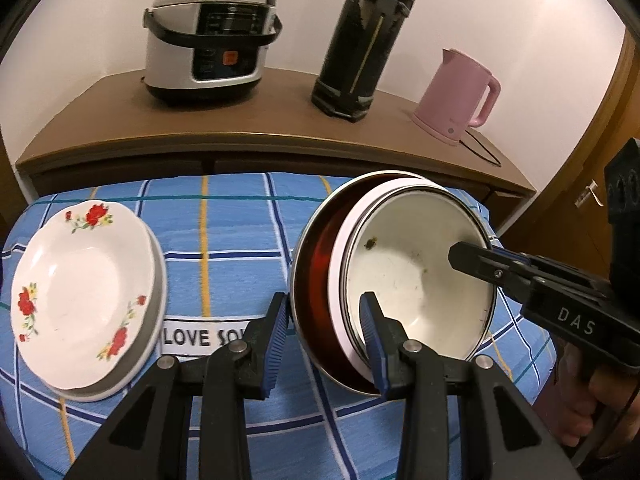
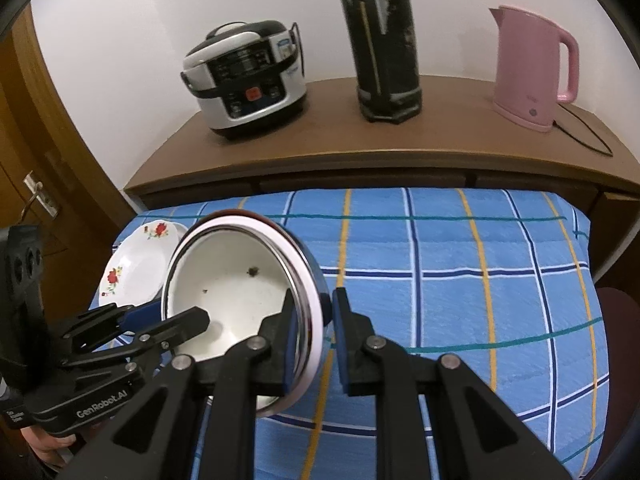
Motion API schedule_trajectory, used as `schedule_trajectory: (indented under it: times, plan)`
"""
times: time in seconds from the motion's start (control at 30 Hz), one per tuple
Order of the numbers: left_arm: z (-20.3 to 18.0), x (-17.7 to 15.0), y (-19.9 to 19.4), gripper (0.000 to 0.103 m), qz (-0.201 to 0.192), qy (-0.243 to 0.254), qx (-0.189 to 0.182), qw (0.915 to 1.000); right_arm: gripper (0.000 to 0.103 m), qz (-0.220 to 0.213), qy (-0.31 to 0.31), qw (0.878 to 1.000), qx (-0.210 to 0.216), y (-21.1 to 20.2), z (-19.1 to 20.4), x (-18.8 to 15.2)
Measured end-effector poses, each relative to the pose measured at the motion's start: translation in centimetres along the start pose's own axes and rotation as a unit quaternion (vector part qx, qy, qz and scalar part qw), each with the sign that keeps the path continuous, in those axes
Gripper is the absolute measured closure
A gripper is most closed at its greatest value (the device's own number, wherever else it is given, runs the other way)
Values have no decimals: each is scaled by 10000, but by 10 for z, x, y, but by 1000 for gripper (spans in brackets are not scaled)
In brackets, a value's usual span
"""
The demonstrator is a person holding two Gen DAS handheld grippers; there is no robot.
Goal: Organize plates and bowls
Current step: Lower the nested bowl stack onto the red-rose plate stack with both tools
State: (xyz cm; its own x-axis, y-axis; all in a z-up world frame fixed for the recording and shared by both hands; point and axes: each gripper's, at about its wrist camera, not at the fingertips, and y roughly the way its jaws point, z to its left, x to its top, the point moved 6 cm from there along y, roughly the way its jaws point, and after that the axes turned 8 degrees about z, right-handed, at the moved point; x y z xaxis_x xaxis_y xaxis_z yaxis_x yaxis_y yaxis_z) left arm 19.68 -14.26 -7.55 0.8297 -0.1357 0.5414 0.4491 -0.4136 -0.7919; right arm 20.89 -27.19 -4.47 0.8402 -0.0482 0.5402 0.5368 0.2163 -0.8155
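Note:
A nested stack of bowls [image 1: 416,272] has a white enamel bowl inside, a pink-rimmed one around it and a dark red metal one outermost. It hangs tilted over the blue checked tablecloth [image 1: 224,224]. My left gripper [image 1: 324,340] is shut on its near left rim, one finger inside and one outside. My right gripper [image 1: 486,254] is shut on the opposite rim. The right wrist view shows the same bowls [image 2: 228,280] held by the right gripper [image 2: 316,332] and the left gripper [image 2: 172,316]. Stacked white plates with red flowers [image 1: 80,300] lie to the left, and those floral plates [image 2: 136,256] also show there.
Behind the table stands a wooden sideboard [image 1: 280,120] with a rice cooker [image 1: 208,40], a tall black thermos [image 1: 360,40] and a pink kettle [image 1: 460,96] with its cord. A wooden door [image 2: 36,184] is at the far left. Blue cloth [image 2: 480,280] stretches to the right of the bowls.

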Motion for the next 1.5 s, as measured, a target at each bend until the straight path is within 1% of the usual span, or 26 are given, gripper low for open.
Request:
schedule_trajectory:
  times: [0.77,1.5]
  plan:
    - [64,-6,-23,64,-193,-469,290,9983,86,111,-487,9984,260,25,66,17]
    - [112,-14,-49,64,-345,-809,582,9944,86,189,-967,9943,414,40,125,26]
